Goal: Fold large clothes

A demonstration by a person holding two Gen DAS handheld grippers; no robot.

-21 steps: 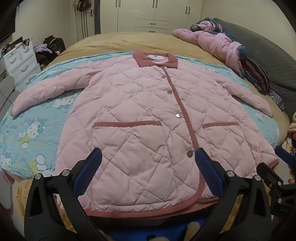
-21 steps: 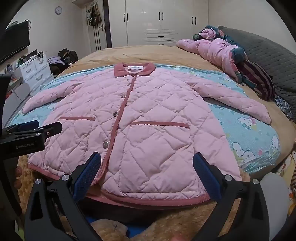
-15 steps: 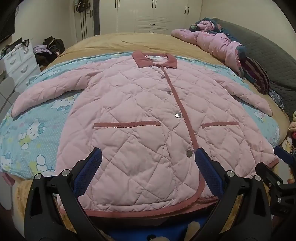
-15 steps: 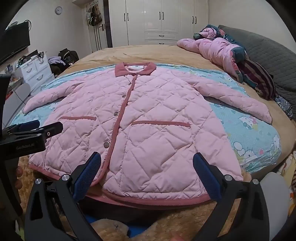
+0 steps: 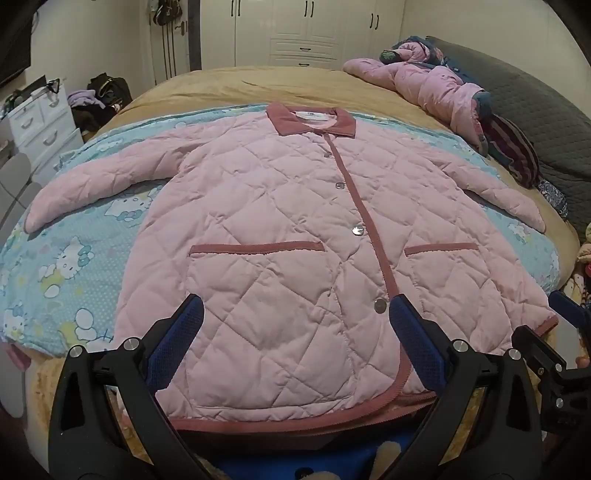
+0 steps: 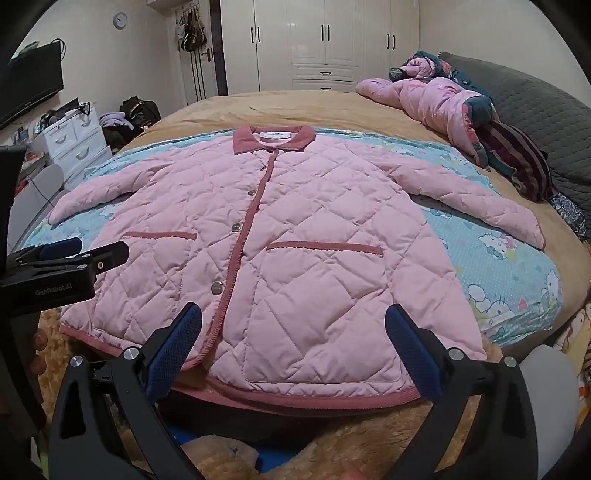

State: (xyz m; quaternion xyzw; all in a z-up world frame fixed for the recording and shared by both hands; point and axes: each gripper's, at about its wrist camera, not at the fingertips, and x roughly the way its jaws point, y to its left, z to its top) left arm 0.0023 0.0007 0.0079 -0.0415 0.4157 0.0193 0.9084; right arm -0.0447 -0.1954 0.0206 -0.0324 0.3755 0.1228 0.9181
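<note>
White wardrobe doors (image 6: 325, 44) are lining the far wall, a round clock (image 6: 120, 19) hanging left of them. A white drawer chest (image 6: 74, 142) is standing at the left under a dark screen (image 6: 31, 86) — bags (image 6: 138, 110) lying beside it.

Pink quilted jacket (image 5: 280, 229) is laid flat, front up, buttoned, on a blue cartoon-print sheet (image 5: 74, 258). Dark-rose collar (image 5: 310, 122) is pointed to 12 o'clock, hem (image 5: 295, 421) to 6. Sleeves are spread toward 9 and 3 o'clock. Two rose-trimmed pocket slits are seen across the lower front; snap buttons are set along the rose placket.
</note>
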